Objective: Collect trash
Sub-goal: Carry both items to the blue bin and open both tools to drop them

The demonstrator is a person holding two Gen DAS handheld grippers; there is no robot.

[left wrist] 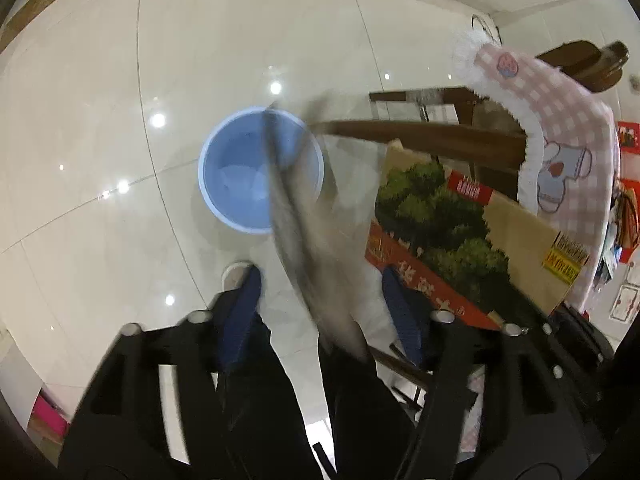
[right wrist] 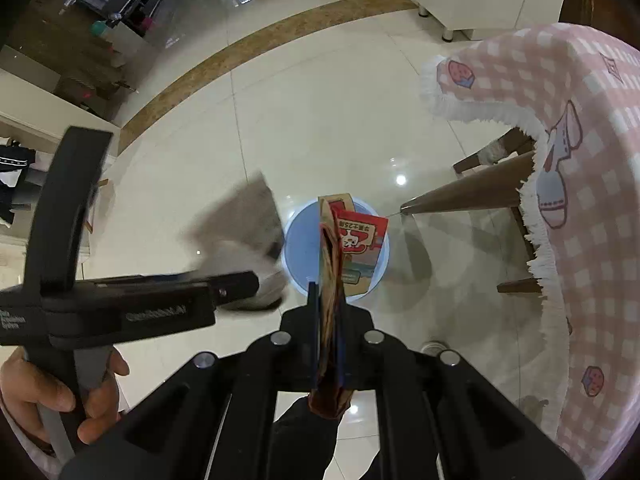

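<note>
The left gripper [left wrist: 320,300] has its jaws wide, and a grey, motion-blurred piece of trash [left wrist: 296,240], perhaps a flat wrapper, lies loose between them above the blue bin [left wrist: 232,176] on the tiled floor [left wrist: 120,80]. The right gripper [right wrist: 329,300] has its jaws narrow, clamped on a folded red and tan paper package [right wrist: 356,248] directly over the same bin, near the corner of the desk under its pink checked cloth [right wrist: 560,160].
</note>
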